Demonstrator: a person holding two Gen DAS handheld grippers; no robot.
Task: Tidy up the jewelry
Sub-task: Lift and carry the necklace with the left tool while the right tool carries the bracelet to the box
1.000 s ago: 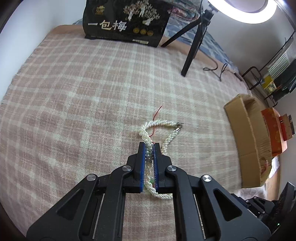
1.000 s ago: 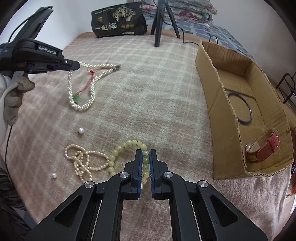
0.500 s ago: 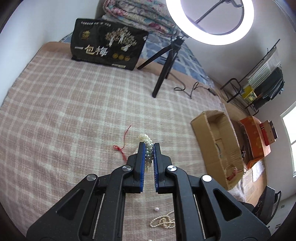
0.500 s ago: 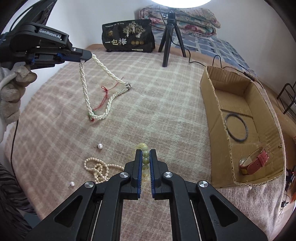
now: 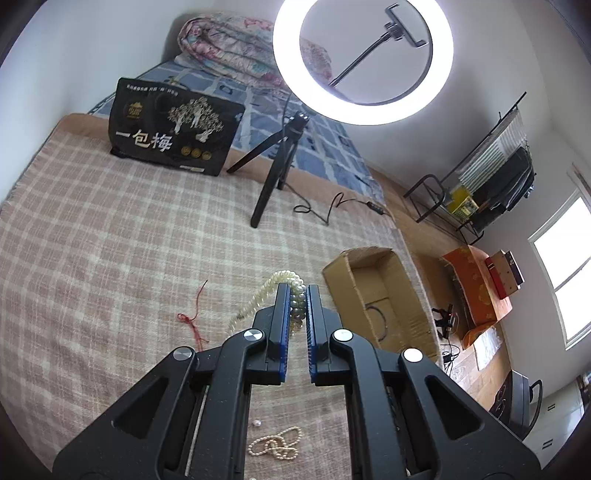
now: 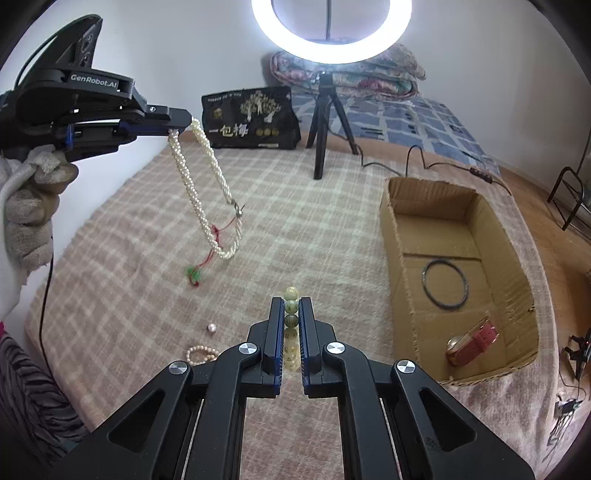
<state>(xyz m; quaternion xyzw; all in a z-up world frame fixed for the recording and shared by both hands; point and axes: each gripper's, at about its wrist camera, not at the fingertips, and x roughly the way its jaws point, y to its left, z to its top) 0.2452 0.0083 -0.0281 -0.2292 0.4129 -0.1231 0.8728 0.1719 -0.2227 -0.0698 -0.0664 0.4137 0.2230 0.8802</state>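
- While both strands hang clear of the pink plaid blanket (image 6: pixel 332 229), the step in hand looks like the carry to the open brown cardboard box (image 6: pixel 391 236) at the blanket's right edge.
- Right gripper (image 6: pixel 291 314): jaws clamped on the yellow-green beaded bracelet (image 6: pixel 291 295), held near the blanket's front edge, left of the box.
- Left gripper (image 5: pixel 295 295): jaws pinched on the twisted white pearl necklace (image 6: pixel 199 192), which dangles above the blanket's left half, red cord with green charm (image 6: pixel 192 274) trailing below.
- Doing it well, I'd judge: keep both grips tight, lift the necklace tail over the box wall before letting go, release low so nothing bounces out.
- Already in the box: thin black ring bangle (image 6: pixel 445 283) and red-strapped wristwatch (image 6: pixel 471 341).
- Still on the blanket near the front edge: small white pearl strand (image 6: pixel 199 353), loose pearl (image 6: pixel 211 327).
- Versus a second ago: both pieces then lay on the blanket under closed jaws; now both are raised, and both cameras tilt up toward the ring light (image 6: pixel 332 29).
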